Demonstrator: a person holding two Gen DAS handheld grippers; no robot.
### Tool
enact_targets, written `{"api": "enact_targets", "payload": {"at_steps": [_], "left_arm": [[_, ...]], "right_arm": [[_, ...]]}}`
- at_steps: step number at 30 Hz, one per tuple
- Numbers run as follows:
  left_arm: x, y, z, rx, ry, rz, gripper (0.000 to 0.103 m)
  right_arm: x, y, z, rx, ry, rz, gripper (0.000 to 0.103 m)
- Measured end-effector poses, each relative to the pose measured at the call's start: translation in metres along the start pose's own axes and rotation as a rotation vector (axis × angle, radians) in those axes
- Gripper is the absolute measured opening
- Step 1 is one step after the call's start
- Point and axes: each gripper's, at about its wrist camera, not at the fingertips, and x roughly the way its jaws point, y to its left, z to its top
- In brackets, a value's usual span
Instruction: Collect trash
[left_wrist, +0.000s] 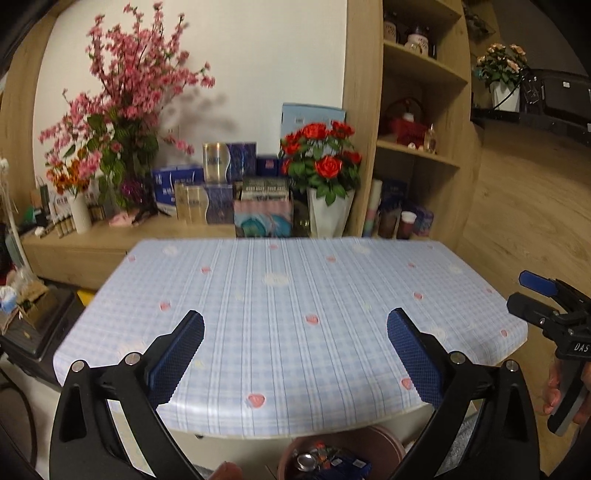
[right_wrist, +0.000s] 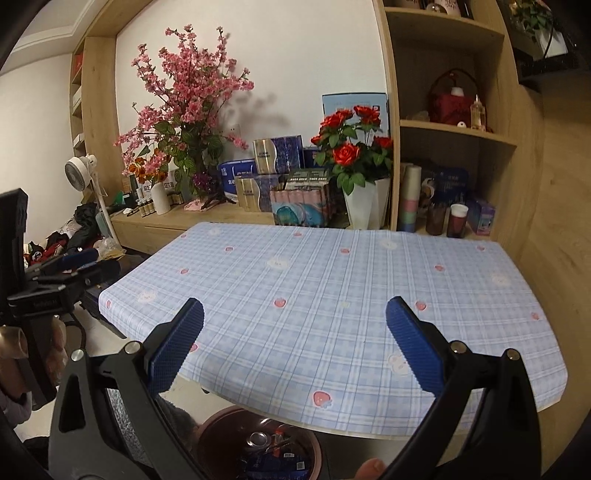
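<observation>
We hold both grippers above the near edge of the tabletop, which wears a light blue checked cloth with small pink strawberries. The left gripper has its blue padded fingers spread wide and holds nothing. The right gripper is the same: wide apart, with nothing between the pads.

We see no trash on the cloth in either view. The trash we can see lies already inside the round brown bin, which stands on the floor just under the near edge of the tabletop. In it there is a silver drink can with its top facing up, and beside it some dark blue wrappers; other small pieces are there, but we cannot tell what they are.

From both claws the bin lies below and a little toward us, so neither claw points at it now. In the left view it sits low and right of centre, in the right view low and left of centre, so it stands between the two grippers and neither is clearly nearer.

We judge the collecting is nearly or fully done, unless trash lies somewhere out of view.
</observation>
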Motion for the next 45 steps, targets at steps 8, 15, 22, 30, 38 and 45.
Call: {"api": "enact_targets", "payload": {"at_steps": [8, 15, 22, 30, 38, 45], "left_arm": [[-0.02, -0.01, 0.019, 0.025, -0.053, 0.032, 0.097], [-0.022, -0.018, 0.02, 0.05, -0.049, 0.05, 0.097], [-0.023, -0.02, 0.018, 0.063, -0.045, 0.047, 0.097], [-0.022, -0.021, 0.016, 0.079, -0.043, 0.042, 0.097], [-0.022, -0.023, 0.016, 0.089, -0.042, 0.039, 0.097], [-0.019, -0.026, 0.015, 0.089, -0.028, 0.028, 0.097]], "right_arm": [[-0.01, 0.001, 0.013, -0.001, -0.028, -0.032, 0.098], [-0.011, -0.001, 0.013, 0.0, -0.02, -0.051, 0.098], [-0.012, 0.001, 0.01, -0.017, -0.019, -0.064, 0.097], [-0.007, 0.004, 0.01, -0.022, 0.001, -0.066, 0.097], [-0.004, -0.002, 0.006, -0.016, 0.024, -0.08, 0.097], [-0.005, -0.008, 0.003, -0.003, 0.028, -0.087, 0.097]]}}
